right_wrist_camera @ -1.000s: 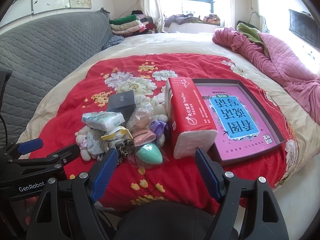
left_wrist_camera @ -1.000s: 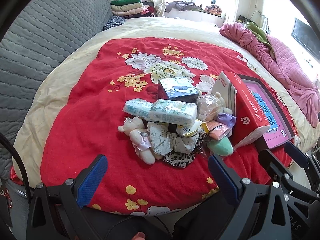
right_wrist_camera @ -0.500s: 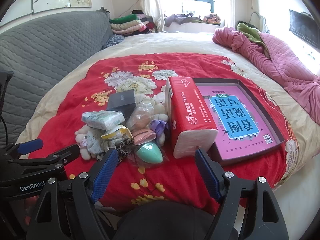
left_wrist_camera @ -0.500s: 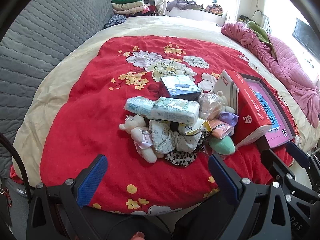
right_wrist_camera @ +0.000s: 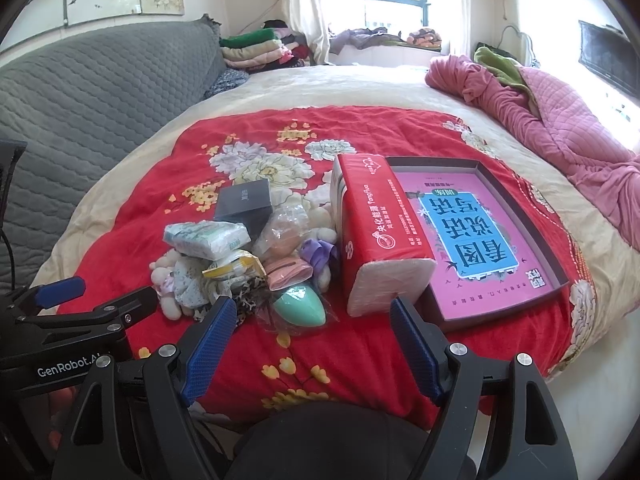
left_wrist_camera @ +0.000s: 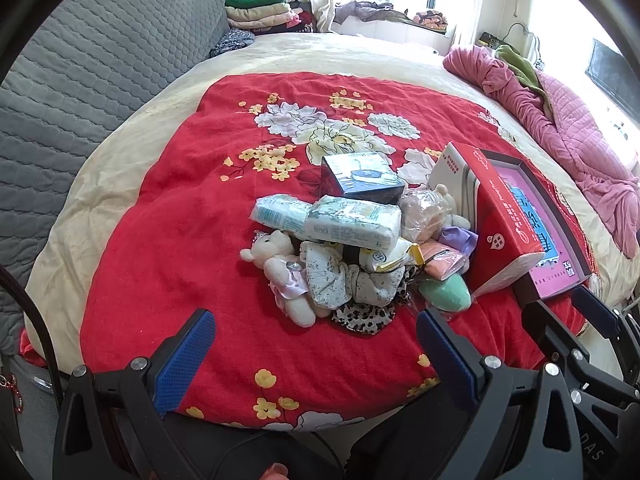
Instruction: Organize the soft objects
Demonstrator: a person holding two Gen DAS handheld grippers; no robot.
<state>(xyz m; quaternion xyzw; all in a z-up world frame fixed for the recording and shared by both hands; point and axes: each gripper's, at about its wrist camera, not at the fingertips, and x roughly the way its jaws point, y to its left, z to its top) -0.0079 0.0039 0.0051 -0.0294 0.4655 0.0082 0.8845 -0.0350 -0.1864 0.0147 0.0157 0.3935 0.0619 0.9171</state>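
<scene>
Soft things [left_wrist_camera: 352, 264] lie heaped mid-blanket on the bed: a teddy bear [left_wrist_camera: 282, 276], tissue packs [left_wrist_camera: 352, 226], a green sponge [left_wrist_camera: 444, 292]. From the left wrist view, the left gripper [left_wrist_camera: 314, 354] hovers short of the heap, its fingers spread and empty; best to take a loose outer piece such as the bear first. From the right wrist view, the right gripper [right_wrist_camera: 310, 340] is likewise spread and empty near the sponge, with a pink tray [right_wrist_camera: 554, 254] beside a red tissue box [right_wrist_camera: 376, 232]. The red blanket [right_wrist_camera: 248, 352] is wrinkled; a grey sofa and folded clothes stand behind.
</scene>
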